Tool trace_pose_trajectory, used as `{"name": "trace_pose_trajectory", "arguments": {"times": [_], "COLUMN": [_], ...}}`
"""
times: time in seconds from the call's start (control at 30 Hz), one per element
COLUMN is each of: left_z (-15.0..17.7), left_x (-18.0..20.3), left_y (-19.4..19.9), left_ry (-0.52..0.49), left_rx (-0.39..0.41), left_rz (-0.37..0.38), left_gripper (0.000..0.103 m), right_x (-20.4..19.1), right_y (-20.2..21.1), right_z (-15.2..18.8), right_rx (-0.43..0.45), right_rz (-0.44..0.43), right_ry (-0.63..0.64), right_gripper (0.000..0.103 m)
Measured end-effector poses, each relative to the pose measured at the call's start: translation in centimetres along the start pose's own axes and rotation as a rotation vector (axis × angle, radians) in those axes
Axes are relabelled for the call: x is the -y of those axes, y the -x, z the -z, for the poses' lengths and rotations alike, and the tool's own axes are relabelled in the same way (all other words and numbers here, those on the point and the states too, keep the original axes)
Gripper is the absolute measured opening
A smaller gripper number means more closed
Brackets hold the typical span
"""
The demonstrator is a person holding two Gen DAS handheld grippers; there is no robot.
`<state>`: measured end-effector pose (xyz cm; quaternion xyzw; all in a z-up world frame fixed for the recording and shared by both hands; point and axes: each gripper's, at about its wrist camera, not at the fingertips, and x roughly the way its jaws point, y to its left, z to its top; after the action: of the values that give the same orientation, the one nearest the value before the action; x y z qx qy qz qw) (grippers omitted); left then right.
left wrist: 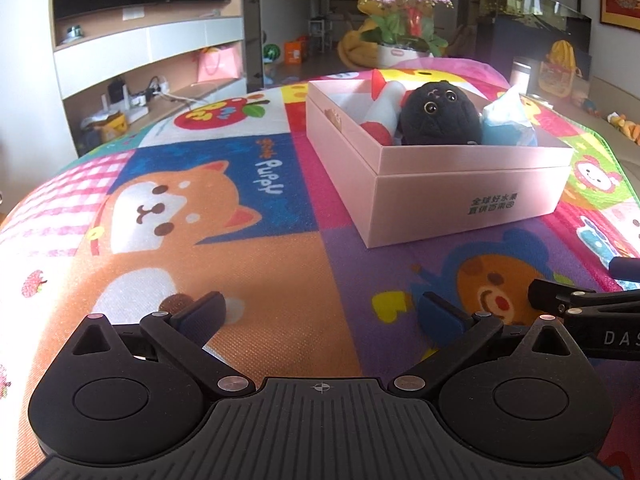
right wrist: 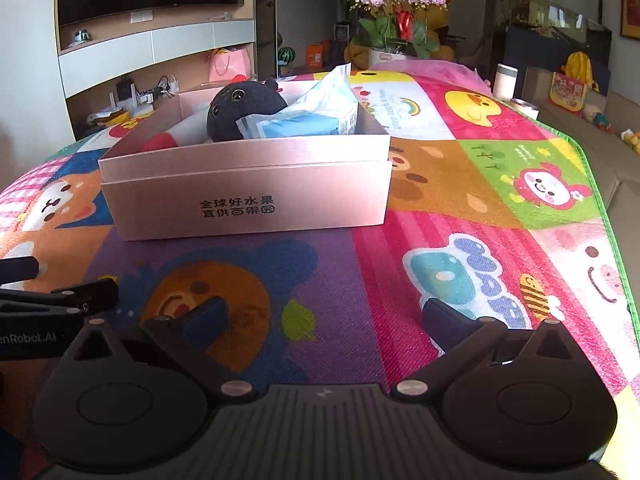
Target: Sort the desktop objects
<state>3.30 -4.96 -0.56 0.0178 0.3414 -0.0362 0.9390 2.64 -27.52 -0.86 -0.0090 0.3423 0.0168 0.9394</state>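
Observation:
A pink cardboard box point(left wrist: 460, 196) stands on the cartoon play mat point(left wrist: 240, 264). It holds a black plush toy point(left wrist: 440, 116), a blue-white tissue pack point(left wrist: 506, 120) and a white-red cylinder point(left wrist: 382, 114). The right wrist view shows the same box point(right wrist: 248, 204), plush point(right wrist: 244, 110), tissue pack point(right wrist: 308, 116) and cylinder point(right wrist: 176, 134). My left gripper point(left wrist: 322, 312) is open and empty, low over the mat, short of the box. My right gripper point(right wrist: 326, 316) is open and empty, also short of the box. Each gripper's side shows in the other's view.
The mat's green right edge point(right wrist: 600, 200) drops off toward a sofa. A white cup point(right wrist: 505, 82) stands beyond the far right corner. A flower pot point(right wrist: 394, 20) stands behind the table, and a TV shelf point(right wrist: 152, 40) is at the left.

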Motion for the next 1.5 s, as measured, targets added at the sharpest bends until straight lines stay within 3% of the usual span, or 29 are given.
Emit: {"name": "trace_pose_trajectory", "arguments": {"times": [1.5], "left_z": [0.05], "left_x": [0.16], "left_y": [0.31], "left_ry": [0.0], "left_rx": [0.002], "left_rz": [0.001], "left_gripper": [0.103], "right_x": [-0.07], "right_y": [-0.01], "right_z": [0.06], "right_rx": [0.0], "right_rz": [-0.002], "right_ry": [-0.005], "right_gripper": [0.103]}}
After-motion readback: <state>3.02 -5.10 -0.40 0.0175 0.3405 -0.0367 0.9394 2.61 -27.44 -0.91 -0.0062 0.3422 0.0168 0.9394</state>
